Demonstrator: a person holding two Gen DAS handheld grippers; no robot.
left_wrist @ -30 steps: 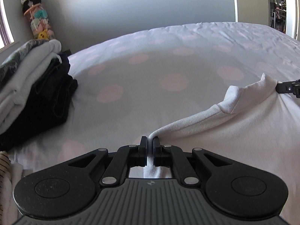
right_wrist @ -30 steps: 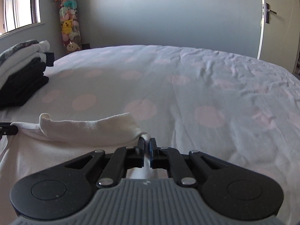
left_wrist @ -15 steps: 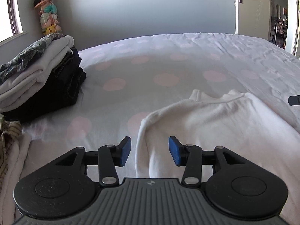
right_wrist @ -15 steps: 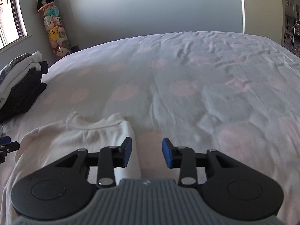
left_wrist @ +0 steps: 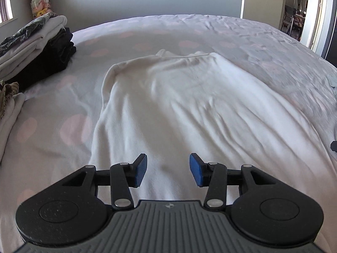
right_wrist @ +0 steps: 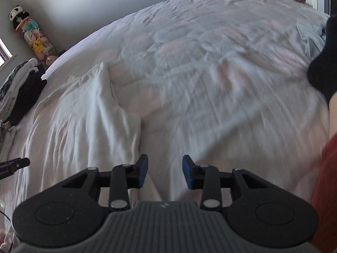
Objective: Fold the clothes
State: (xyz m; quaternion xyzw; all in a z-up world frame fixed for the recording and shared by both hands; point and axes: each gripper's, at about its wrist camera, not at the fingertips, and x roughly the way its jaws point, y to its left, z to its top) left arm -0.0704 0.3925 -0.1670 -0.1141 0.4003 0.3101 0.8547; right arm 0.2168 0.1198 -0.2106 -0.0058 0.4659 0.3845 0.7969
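Note:
A white garment (left_wrist: 181, 105) lies spread flat on the bed, its collar end pointing toward the far wall. My left gripper (left_wrist: 167, 169) hovers open above its near part, blue pads apart, nothing between them. In the right wrist view the same white garment (right_wrist: 84, 113) fills the left half, with a ridge of cloth along its right edge. My right gripper (right_wrist: 165, 171) is open over that right edge and the bedsheet, holding nothing. The tip of the left gripper (right_wrist: 14, 164) shows at the far left there.
A stack of folded clothes (left_wrist: 35, 42), white over black, sits at the bed's left side, with more cloth (left_wrist: 8, 105) nearer. A plush toy column (right_wrist: 33, 38) stands by the wall. A pale blue cloth (right_wrist: 311, 38), a dark sleeve (right_wrist: 324, 71) and red fabric (right_wrist: 326, 189) are at right.
Both grippers were shut on the white garment's shoulders a second ago. They let go, the garment dropped flat, and both have pulled back and risen; the right one has tilted and swung rightward.

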